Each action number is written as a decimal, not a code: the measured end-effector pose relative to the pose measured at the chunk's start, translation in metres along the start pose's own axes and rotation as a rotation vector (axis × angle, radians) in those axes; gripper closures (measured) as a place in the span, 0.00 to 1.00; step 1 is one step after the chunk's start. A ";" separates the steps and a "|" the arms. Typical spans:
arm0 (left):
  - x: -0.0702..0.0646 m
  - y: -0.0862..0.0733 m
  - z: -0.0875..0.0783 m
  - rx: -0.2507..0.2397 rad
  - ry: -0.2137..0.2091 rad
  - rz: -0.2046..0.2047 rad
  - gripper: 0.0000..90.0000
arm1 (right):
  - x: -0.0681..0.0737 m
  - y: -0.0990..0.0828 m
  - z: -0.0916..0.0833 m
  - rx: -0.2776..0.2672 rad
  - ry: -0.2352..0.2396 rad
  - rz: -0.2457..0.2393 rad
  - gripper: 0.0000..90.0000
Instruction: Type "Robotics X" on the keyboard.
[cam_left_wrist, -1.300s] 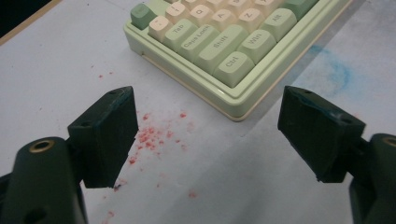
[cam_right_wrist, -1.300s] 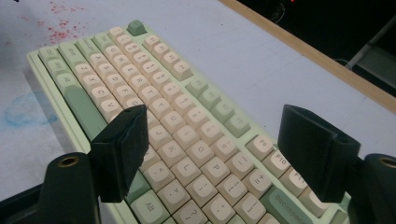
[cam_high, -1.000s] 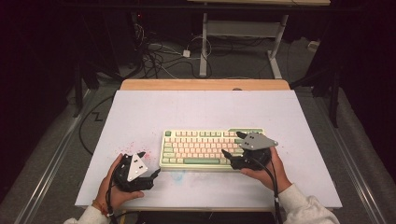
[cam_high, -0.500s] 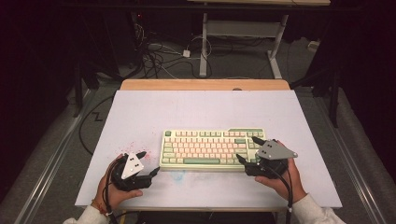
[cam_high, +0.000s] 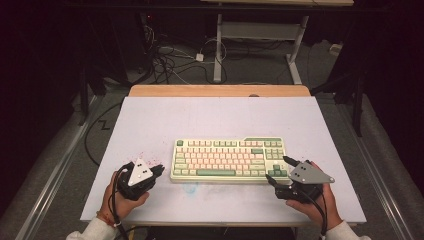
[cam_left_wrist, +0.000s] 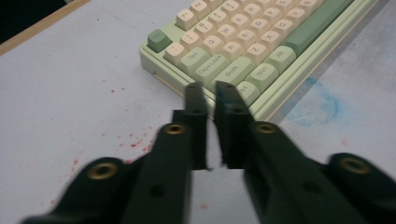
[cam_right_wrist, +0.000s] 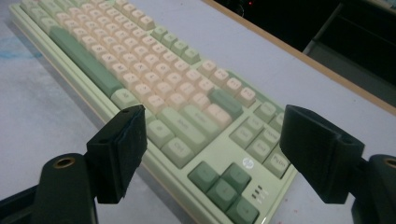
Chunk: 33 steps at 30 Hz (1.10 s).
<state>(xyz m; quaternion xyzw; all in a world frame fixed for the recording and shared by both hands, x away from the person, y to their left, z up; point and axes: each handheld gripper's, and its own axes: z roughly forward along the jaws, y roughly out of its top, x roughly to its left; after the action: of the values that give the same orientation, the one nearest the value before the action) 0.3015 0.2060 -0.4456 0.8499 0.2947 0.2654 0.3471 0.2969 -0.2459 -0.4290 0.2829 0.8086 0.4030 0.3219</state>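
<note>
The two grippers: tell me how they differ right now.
The left gripper has its jaws nearly together with nothing between them; the right gripper has its jaws spread wide. The left gripper points at the keyboard's near left corner, by the Ctrl key; the right gripper points at its right end, by the arrow keys. Both are hand-held, black, low over the table, and grip nothing.
</note>
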 end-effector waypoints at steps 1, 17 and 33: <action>0.000 0.005 0.001 -0.004 -0.011 0.008 0.97 | 0.000 -0.002 0.000 0.005 0.002 -0.003 0.26; -0.011 0.061 0.043 0.008 -0.168 0.024 0.97 | 0.003 -0.010 0.000 0.031 -0.005 -0.011 0.26; -0.045 0.101 0.089 0.087 -0.279 0.125 0.97 | 0.005 -0.012 0.005 0.048 0.001 -0.028 0.27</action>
<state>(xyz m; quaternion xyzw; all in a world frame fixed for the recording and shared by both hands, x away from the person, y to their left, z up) 0.3611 0.0779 -0.4366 0.9095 0.2011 0.1527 0.3302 0.2946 -0.2459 -0.4425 0.2789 0.8222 0.3791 0.3202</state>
